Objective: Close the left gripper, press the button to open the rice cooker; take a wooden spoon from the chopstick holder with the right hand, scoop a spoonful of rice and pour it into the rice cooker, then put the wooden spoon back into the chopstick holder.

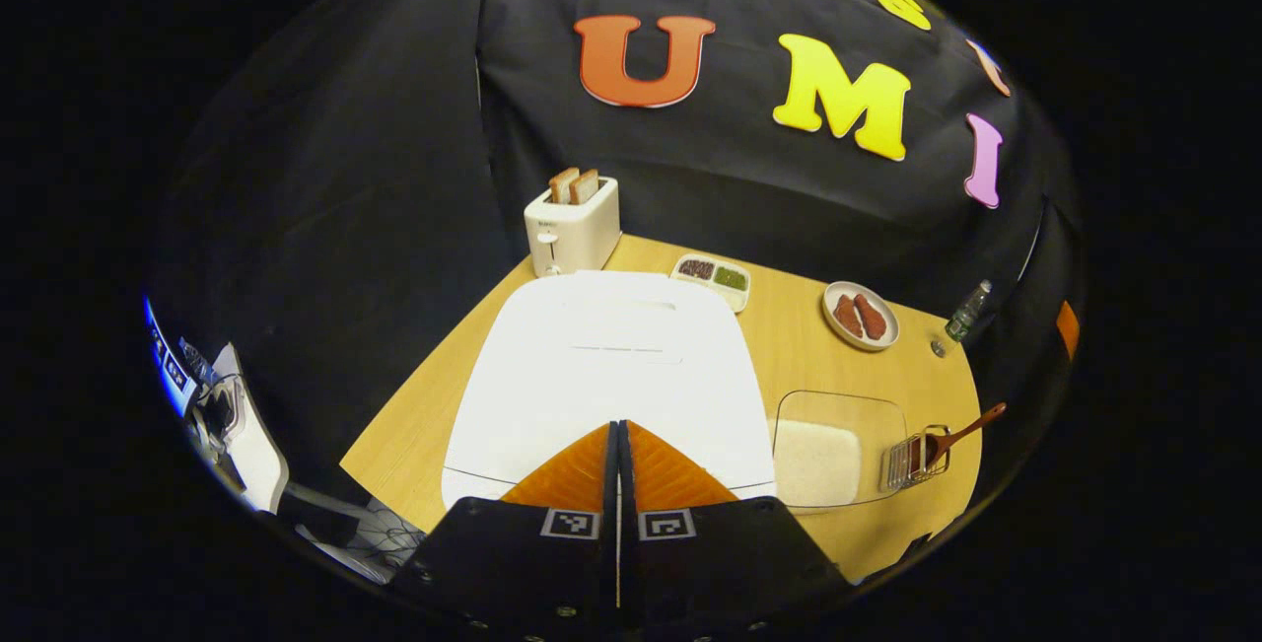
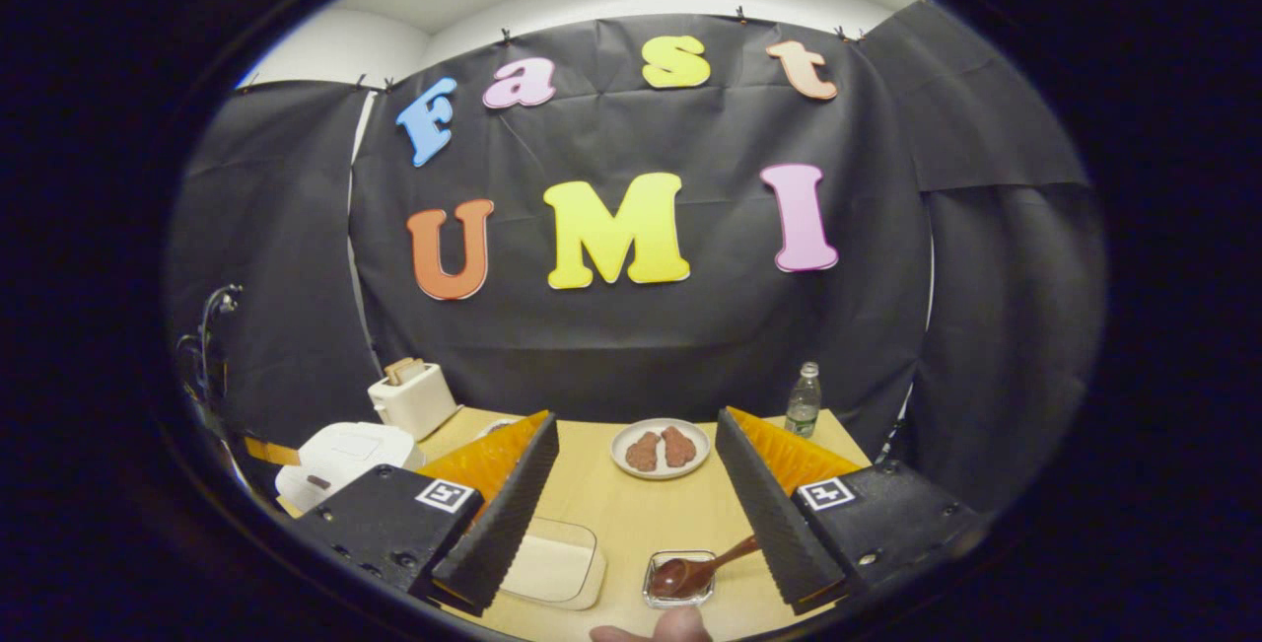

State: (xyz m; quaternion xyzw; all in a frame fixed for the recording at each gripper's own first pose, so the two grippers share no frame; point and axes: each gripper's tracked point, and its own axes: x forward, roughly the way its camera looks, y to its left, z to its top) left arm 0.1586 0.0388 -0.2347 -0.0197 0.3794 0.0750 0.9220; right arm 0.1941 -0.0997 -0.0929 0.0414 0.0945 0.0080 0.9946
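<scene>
— While the lid is down, where does the left gripper (image 1: 619, 445) stand?

— Its two fingers are pressed together with nothing between them, and it hangs over the near edge of the rice cooker (image 1: 606, 366). The white lid is flat and closed. The release button cannot be made out from the left gripper view, so the person has to find it by feel or angle.

— What is the risk there?

— A closed tip is narrow. If it comes down off the button it presses plain lid, and the cooker may slide on the table (image 1: 789, 346) instead of opening.

— And further right?

— Just right of the cooker sits the clear rice container (image 1: 836, 450), rice lying low in it. Right of that is the chopstick holder (image 1: 915, 460), with the wooden spoon (image 1: 961, 433) leaning out, handle up and to the right.

— The right gripper (image 2: 636, 494)?

— Spread wide and holding nothing, raised above the table, with the holder and spoon (image 2: 705, 568) near and below it between its fingers. A fingertip of the person shows at the bottom edge.

— What could go wrong on that side?

— The holder looks light. A pull along the tilted handle could tip it over, and a pinch near the handle's end could let the spoon swing and spill rice later.
</scene>
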